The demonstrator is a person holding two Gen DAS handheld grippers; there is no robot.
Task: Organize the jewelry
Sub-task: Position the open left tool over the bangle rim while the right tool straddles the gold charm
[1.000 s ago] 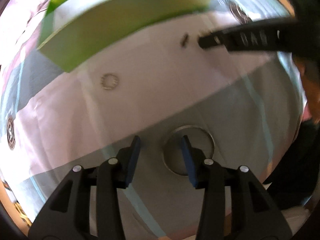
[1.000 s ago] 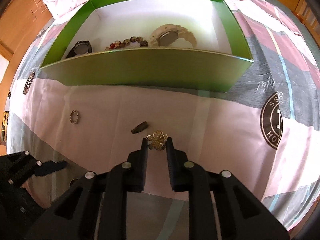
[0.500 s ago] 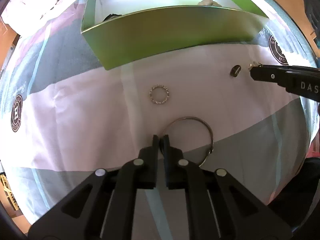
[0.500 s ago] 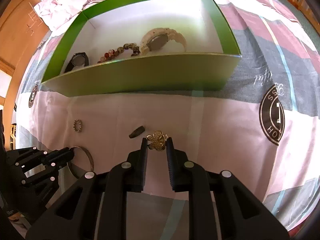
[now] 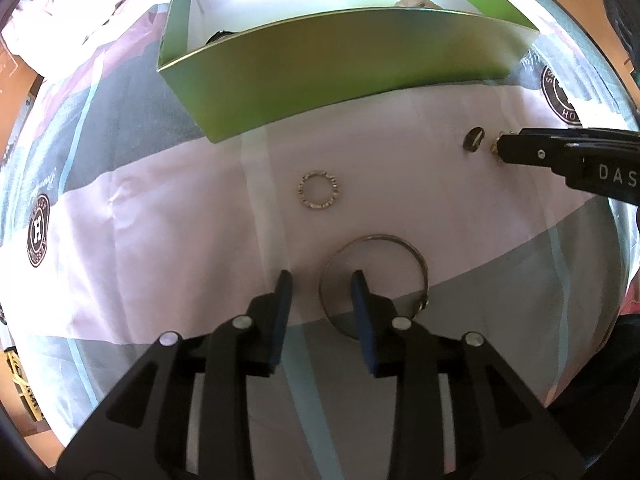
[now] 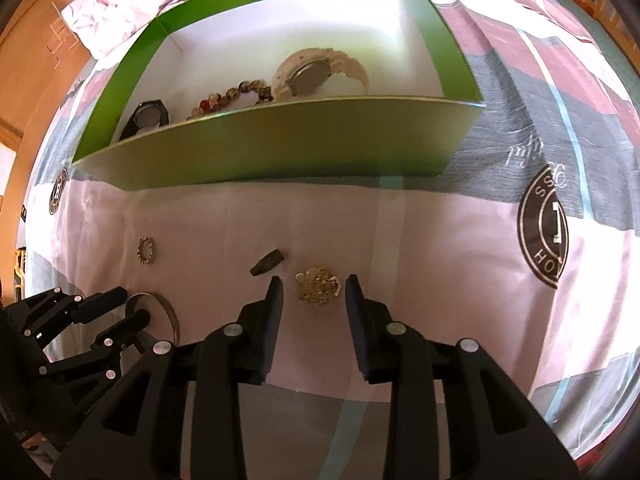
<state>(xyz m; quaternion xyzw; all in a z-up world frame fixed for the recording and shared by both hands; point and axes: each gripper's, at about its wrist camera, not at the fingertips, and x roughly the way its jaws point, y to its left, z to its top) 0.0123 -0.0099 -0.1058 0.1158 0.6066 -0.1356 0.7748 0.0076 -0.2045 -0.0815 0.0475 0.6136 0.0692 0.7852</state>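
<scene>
Down low, the left claw [image 5: 322, 282] was spread apart, one finger inside a thin round metal bangle [image 5: 374, 242] lying flat on the bedsheet [image 5: 160, 216]. The right claw [image 6: 314, 286] was apart too, around a lumpy gold brooch [image 6: 317, 289]. Nearby lay one small toothed ring [image 5: 319, 191], one dark piece [image 6: 267, 266], one green box [image 6: 280, 148].

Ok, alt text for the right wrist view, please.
The open right gripper straddles a small gold ornament lying on a pink bedsheet. Beyond it stands a green box holding two watches and a bead bracelet; the left gripper straddles a metal bangle.
</scene>
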